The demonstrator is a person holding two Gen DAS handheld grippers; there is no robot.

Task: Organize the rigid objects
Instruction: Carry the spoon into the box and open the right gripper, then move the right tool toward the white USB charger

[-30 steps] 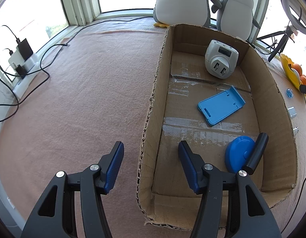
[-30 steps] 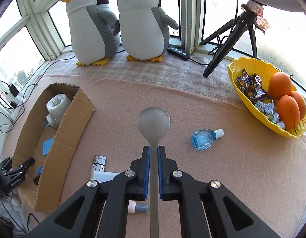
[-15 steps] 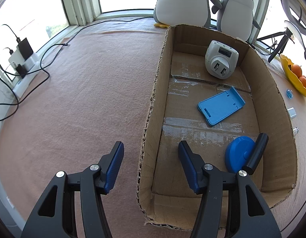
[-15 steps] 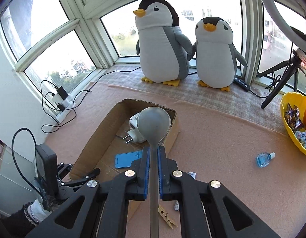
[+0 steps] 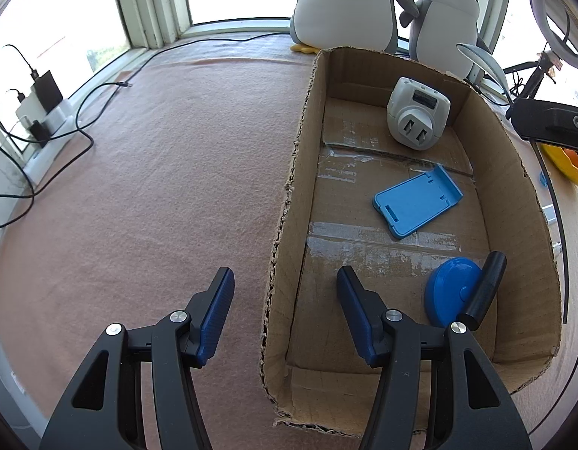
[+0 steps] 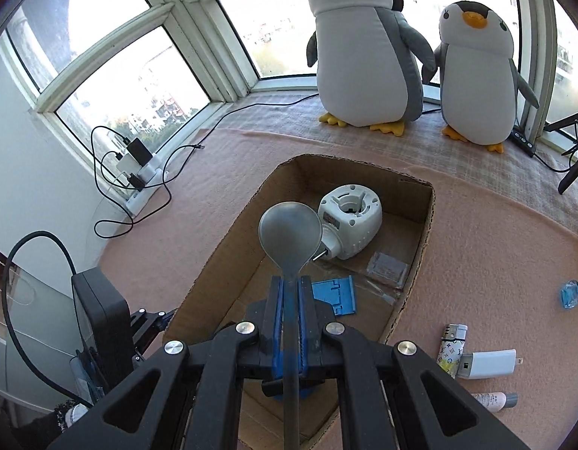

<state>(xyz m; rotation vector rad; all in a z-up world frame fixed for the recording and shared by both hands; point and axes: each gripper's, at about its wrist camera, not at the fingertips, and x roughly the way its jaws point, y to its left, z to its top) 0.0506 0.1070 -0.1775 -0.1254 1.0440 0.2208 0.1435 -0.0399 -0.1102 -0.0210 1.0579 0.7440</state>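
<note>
A cardboard box lies on the pink cloth. Inside are a white plug adapter, a blue phone stand and a blue disc with a black handle. My right gripper is shut on a grey spoon and holds it above the box; the spoon's bowl shows in the left wrist view. My left gripper is open and empty, straddling the box's near left wall.
Two plush penguins stand behind the box. A lighter, a white charger, a tube and a small blue bottle lie right of the box. A power strip with cables sits at the left.
My right gripper carried the spoon left from the open cloth to above the box, and it now shows in the left wrist view. The left gripper has not moved.
</note>
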